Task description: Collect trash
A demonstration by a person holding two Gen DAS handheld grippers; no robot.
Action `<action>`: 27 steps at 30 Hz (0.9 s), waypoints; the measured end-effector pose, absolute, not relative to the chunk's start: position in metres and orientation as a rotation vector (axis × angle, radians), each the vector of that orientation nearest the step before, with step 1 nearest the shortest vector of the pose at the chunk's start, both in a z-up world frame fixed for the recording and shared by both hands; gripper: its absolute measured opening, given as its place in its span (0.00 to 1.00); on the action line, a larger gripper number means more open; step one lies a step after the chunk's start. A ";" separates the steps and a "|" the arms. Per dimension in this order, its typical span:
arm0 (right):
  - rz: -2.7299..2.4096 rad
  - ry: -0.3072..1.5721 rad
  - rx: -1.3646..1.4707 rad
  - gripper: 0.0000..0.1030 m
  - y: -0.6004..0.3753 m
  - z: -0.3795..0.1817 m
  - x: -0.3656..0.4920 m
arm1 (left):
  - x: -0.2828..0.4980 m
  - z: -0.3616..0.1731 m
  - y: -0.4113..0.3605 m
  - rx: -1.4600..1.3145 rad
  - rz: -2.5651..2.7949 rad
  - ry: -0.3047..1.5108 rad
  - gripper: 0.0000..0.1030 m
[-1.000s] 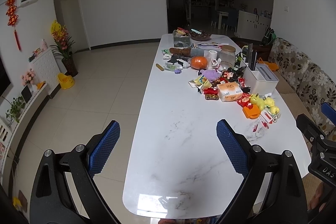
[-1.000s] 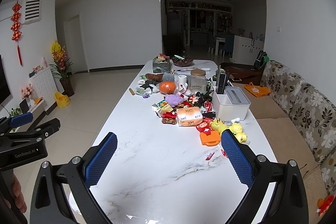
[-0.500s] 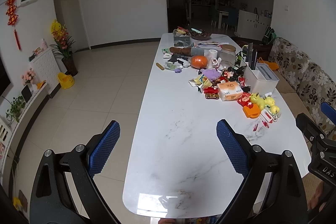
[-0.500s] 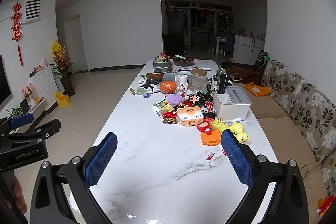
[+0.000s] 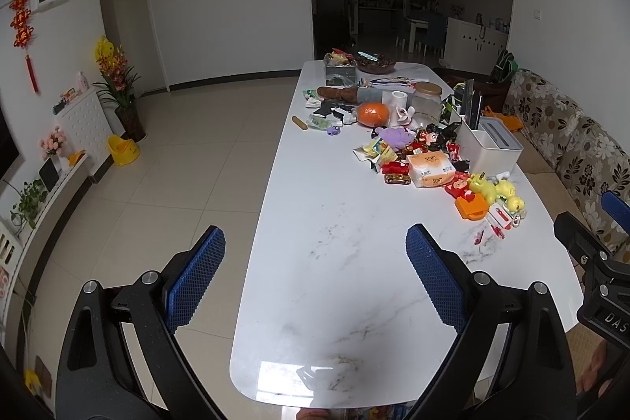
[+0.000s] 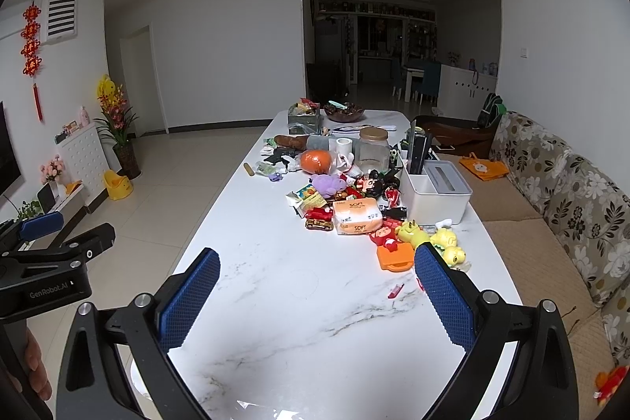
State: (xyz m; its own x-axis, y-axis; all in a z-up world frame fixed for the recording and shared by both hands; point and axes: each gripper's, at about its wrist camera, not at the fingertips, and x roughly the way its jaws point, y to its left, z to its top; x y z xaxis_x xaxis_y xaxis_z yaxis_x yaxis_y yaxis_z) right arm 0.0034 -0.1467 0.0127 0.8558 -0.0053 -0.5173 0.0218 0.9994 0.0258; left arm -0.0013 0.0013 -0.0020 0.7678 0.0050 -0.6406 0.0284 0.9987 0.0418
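A long white marble table (image 5: 338,262) (image 6: 307,306) carries a heap of clutter along its right half. In it lie an orange tissue pack (image 5: 430,169) (image 6: 357,216), crumpled yellow wrappers (image 5: 377,149) (image 6: 309,198), a purple plush (image 5: 397,135) (image 6: 328,182), an orange ball (image 5: 372,113) (image 6: 316,160), yellow toys (image 5: 497,191) (image 6: 445,242) and small red scraps (image 5: 478,237) (image 6: 395,291). My left gripper (image 5: 315,254) hangs open over the table's near left edge. My right gripper (image 6: 317,277) is open above the near table, well short of the heap. Neither holds anything.
A white box (image 5: 490,149) (image 6: 435,191), a glass jar (image 5: 426,101) (image 6: 374,149) and a bowl (image 6: 343,112) stand further back. A floral sofa (image 6: 559,191) runs along the right. Tiled floor (image 5: 165,176) lies left, with a plant (image 5: 118,81) and a yellow potty (image 5: 124,149) by the wall.
Both views have crept slightly forward towards the heap. Both grippers stay open.
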 end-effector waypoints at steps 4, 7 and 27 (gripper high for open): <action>-0.014 0.546 0.031 0.95 -0.143 0.009 0.004 | -0.001 -0.002 0.001 0.051 -0.012 0.696 0.88; -0.013 0.546 0.030 0.95 -0.142 0.007 0.003 | -0.001 -0.002 0.001 0.051 -0.013 0.696 0.88; -0.045 0.578 0.027 0.95 -0.137 -0.004 0.010 | 0.007 -0.019 0.005 0.069 -0.022 0.745 0.88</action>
